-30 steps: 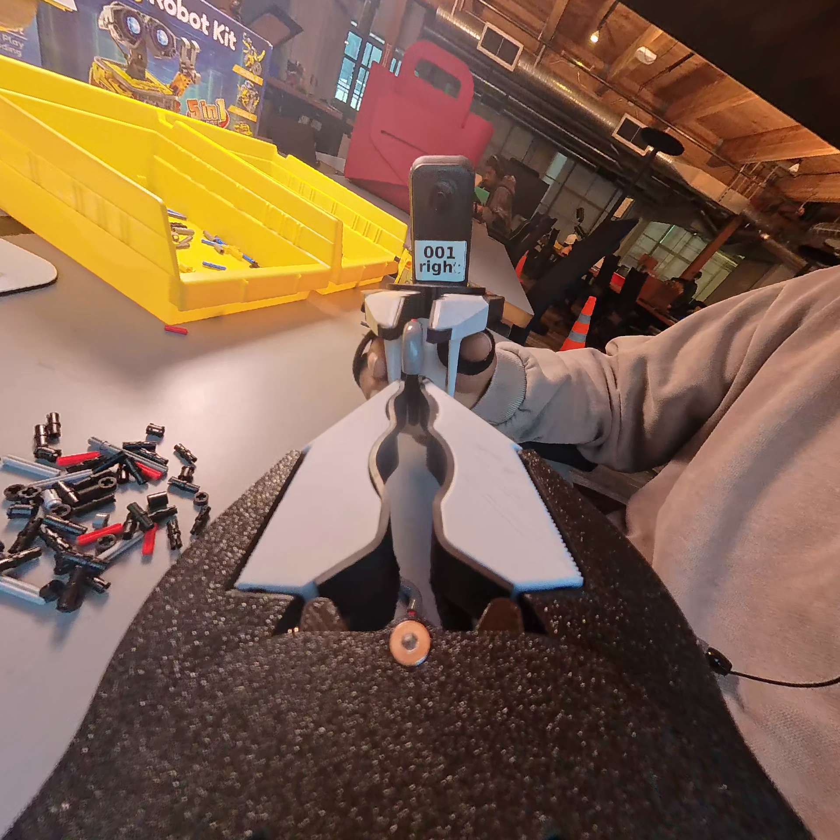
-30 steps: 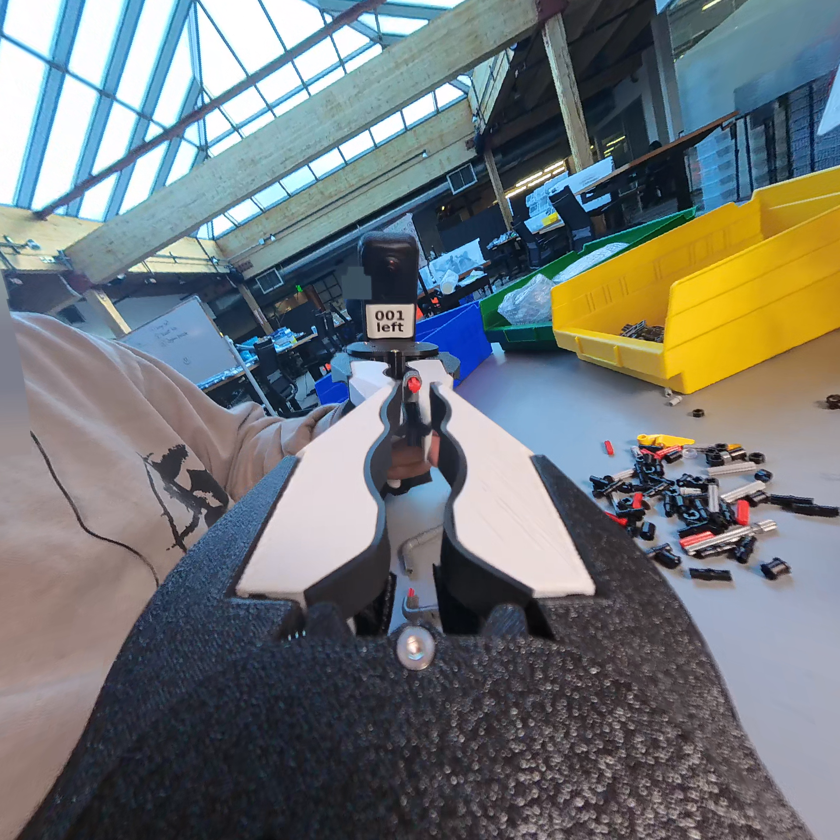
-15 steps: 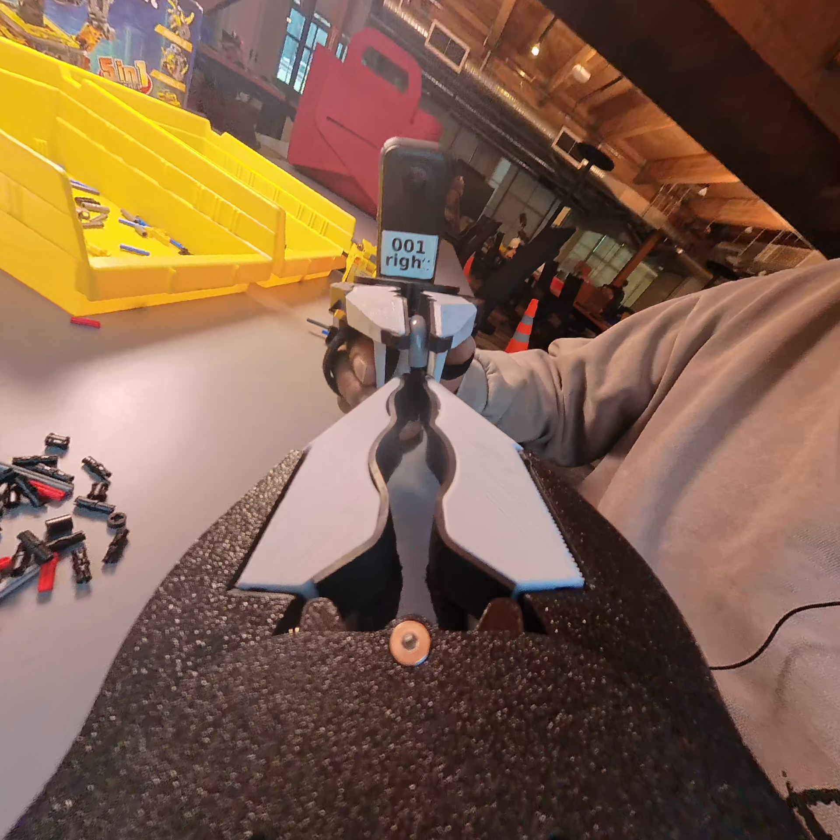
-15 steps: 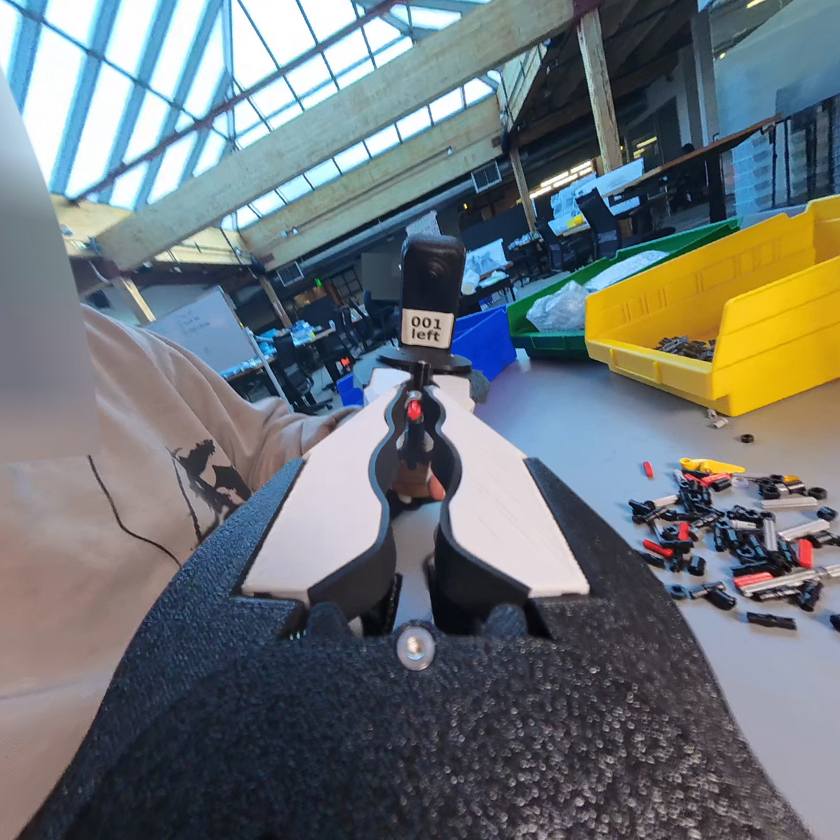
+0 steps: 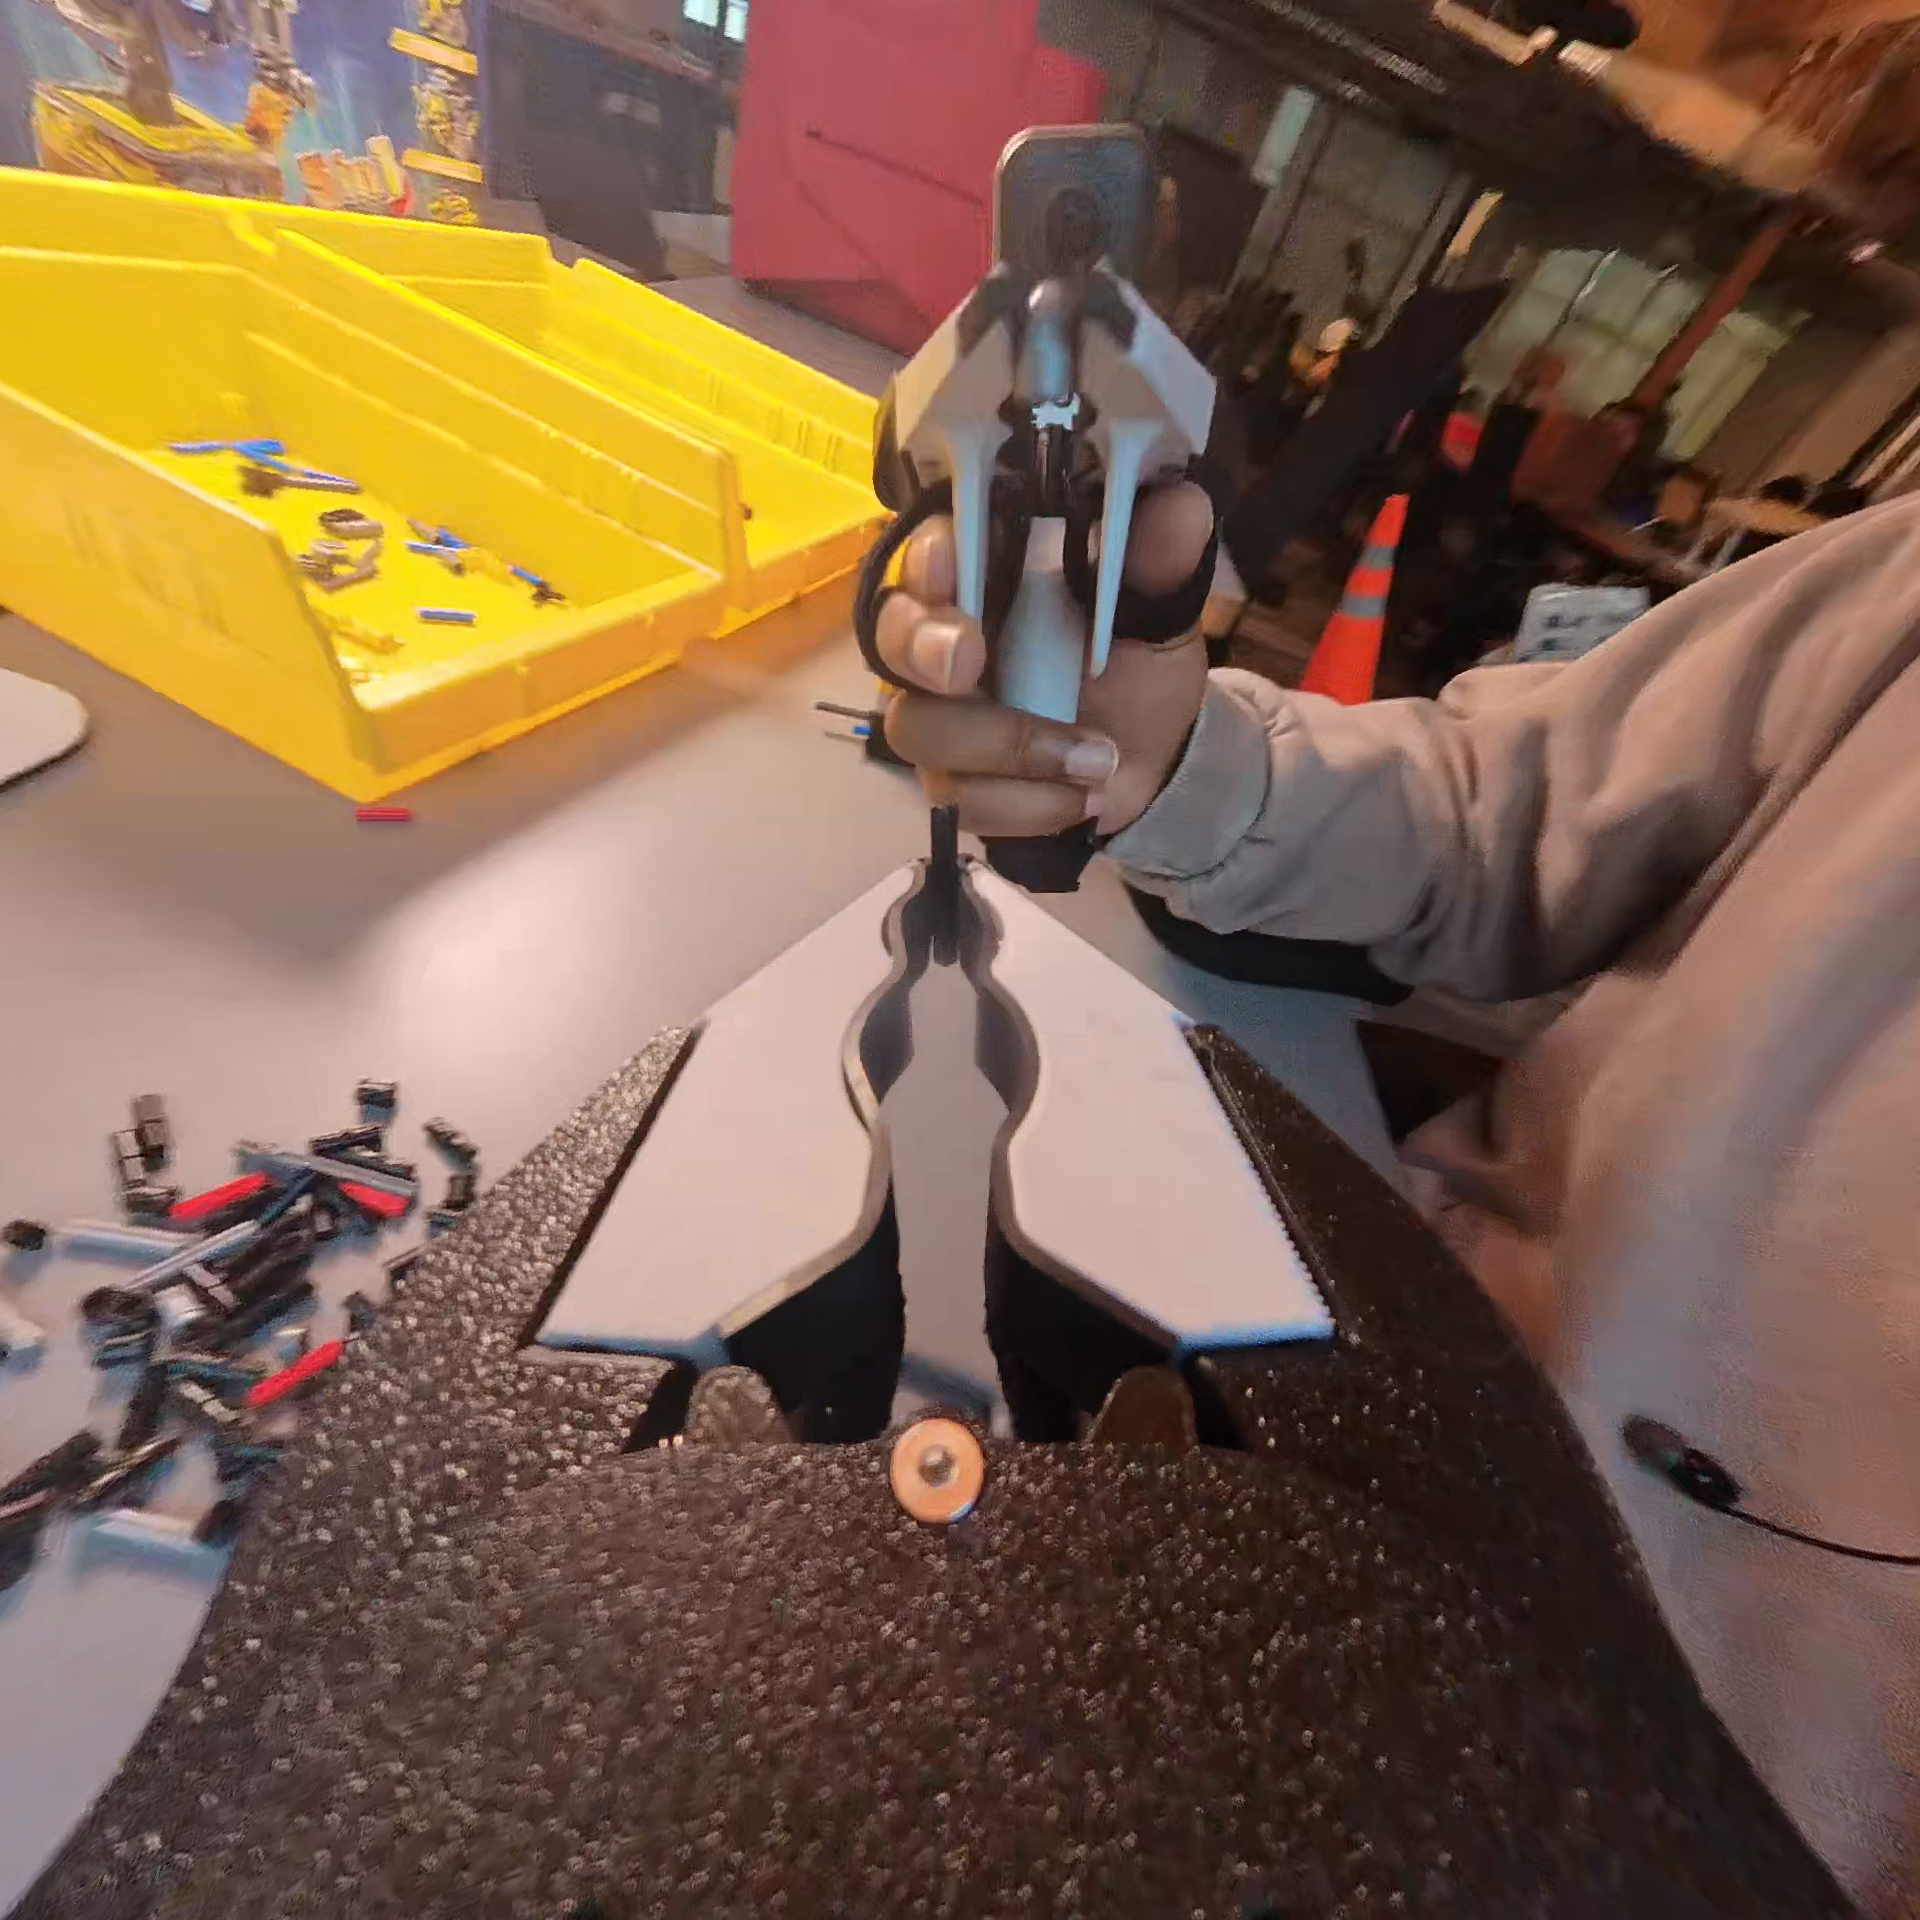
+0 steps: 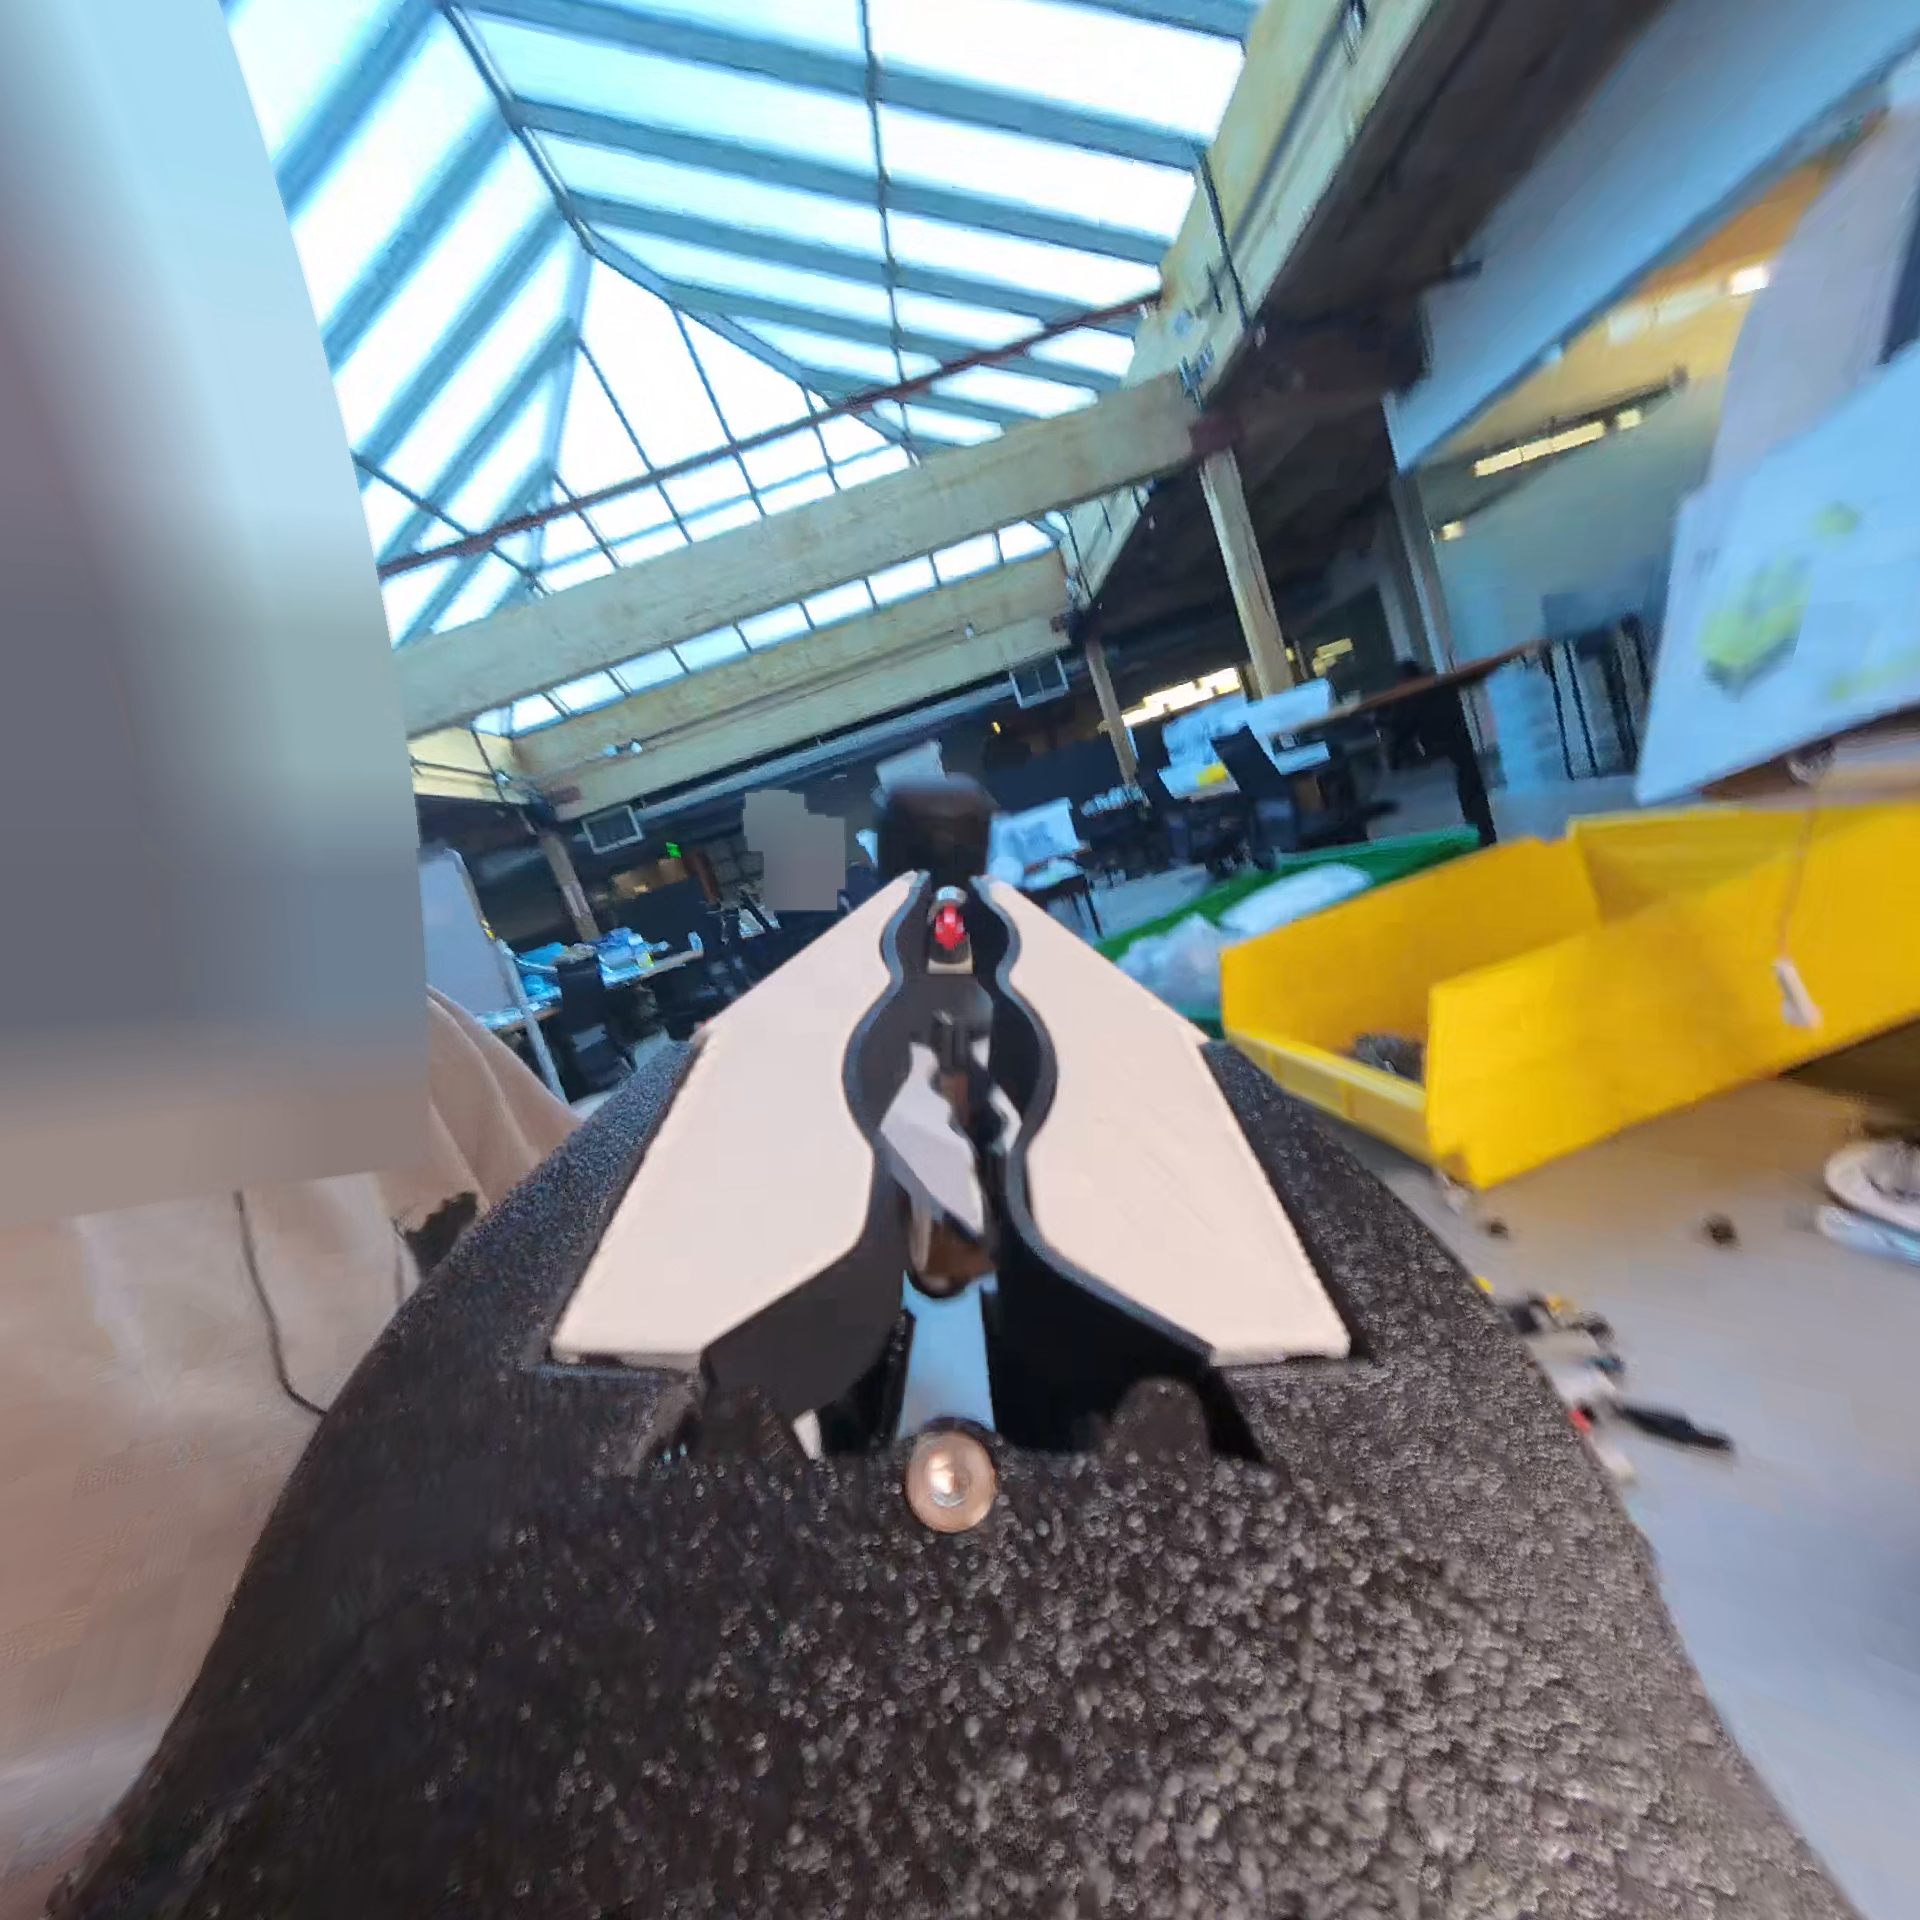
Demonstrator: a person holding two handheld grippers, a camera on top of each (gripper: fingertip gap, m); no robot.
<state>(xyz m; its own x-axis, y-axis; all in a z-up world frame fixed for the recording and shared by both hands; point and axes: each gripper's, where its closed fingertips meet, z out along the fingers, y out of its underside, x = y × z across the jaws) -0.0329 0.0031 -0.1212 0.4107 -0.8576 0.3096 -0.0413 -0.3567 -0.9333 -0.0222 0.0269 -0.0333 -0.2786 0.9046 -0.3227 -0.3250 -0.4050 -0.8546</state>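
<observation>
The grey tabletop [image 5: 312, 966] spreads under me, and on its far side sits a row of yellow bins [image 5: 436, 436], the nearest holding a scatter of small blue and dark parts. In the right wrist view another yellow bin [image 6: 1507, 997] stands on the tabletop with dark pieces in it, and a green bin [image 6: 1340, 868] lies beyond.

My right gripper [image 5: 1039, 665] shows in the left wrist view, held upright in a hand [image 5: 1039, 717] that comes out of a grey sleeve [image 5: 1455, 790]. Seen from its own camera, the right gripper [image 6: 948, 894] has its jaws clenched on a small piece with a red tip [image 6: 947, 925] — the tips nearly meet around it.

My left gripper [image 5: 943, 883] has its jaws clenched too, grasping a thin black pin [image 5: 943, 862] that stands up from between the tips, its upper end just under the hand that holds the right gripper. Whether pin and hand touch I cannot tell.

To the left on the tabletop lies a loose pile of small parts [image 5: 208, 1247] — black, grey and red pegs and rods, somewhat blurred. A single red peg [image 5: 382, 815] lies apart, just in front of the nearest yellow bin. An orange cone [image 5: 1361, 603] stands in the background.
</observation>
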